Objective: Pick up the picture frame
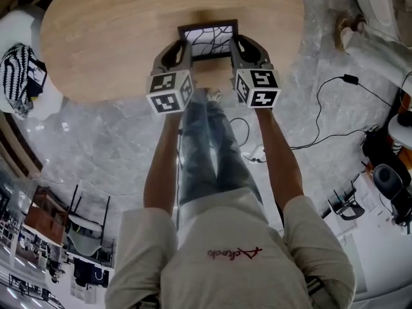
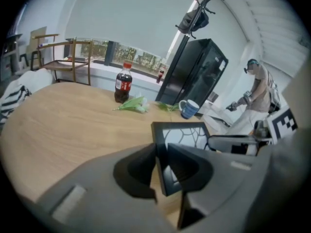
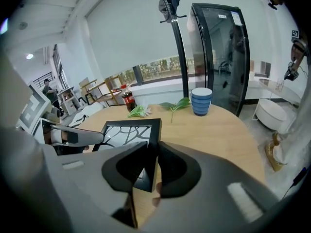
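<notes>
The picture frame [image 1: 207, 38], black with a white picture of dark branches, hangs between my two grippers over the near edge of the round wooden table [image 1: 103, 37]. My left gripper [image 1: 185, 55] is shut on the frame's left rail, and my right gripper [image 1: 234, 51] is shut on its right rail. In the left gripper view the frame [image 2: 187, 130] slants up to the right, and the left gripper [image 2: 160, 159] clamps its dark edge. In the right gripper view the right gripper [image 3: 154, 161] pinches the right rail of the frame [image 3: 127, 129].
At the table's far side stand a cola bottle [image 2: 123, 83], a blue striped mug [image 2: 189, 108] and green leaves [image 2: 132, 104]. A black glass cabinet [image 2: 194, 72] stands behind it. A striped cloth [image 1: 22, 76] lies on a white seat to the left. Cables [image 1: 322, 127] run over the floor.
</notes>
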Motion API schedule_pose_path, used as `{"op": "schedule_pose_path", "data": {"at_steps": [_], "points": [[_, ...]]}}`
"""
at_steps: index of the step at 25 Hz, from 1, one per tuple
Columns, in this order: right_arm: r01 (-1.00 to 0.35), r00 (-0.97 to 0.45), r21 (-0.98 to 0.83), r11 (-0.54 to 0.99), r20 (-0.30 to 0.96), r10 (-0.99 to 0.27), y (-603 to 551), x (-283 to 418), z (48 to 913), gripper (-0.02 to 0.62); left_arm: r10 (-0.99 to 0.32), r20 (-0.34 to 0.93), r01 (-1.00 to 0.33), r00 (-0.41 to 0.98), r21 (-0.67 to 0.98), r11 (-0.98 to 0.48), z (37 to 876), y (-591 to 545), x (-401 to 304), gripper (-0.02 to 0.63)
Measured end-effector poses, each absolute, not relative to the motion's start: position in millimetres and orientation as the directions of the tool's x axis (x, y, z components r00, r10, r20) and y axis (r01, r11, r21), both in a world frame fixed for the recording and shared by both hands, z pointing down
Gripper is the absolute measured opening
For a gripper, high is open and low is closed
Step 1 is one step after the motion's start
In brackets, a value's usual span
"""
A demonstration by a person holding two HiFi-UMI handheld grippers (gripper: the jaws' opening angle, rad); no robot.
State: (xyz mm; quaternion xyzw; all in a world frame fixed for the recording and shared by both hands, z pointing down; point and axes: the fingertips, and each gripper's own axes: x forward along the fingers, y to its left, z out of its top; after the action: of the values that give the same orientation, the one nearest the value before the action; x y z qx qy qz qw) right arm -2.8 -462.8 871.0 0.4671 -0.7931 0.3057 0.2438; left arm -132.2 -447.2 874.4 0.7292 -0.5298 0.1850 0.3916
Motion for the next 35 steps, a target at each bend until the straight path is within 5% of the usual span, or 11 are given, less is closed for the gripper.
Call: {"op": "schedule_pose_path", "data": {"at_steps": [35], "points": [[-0.894,-0.444,-0.084,0.44,0.308,-0.842,-451,6,495,0.077,-0.865,0.349,-0.927,0.36,0.243,-0.287,497,-441,-124,0.075]]}}
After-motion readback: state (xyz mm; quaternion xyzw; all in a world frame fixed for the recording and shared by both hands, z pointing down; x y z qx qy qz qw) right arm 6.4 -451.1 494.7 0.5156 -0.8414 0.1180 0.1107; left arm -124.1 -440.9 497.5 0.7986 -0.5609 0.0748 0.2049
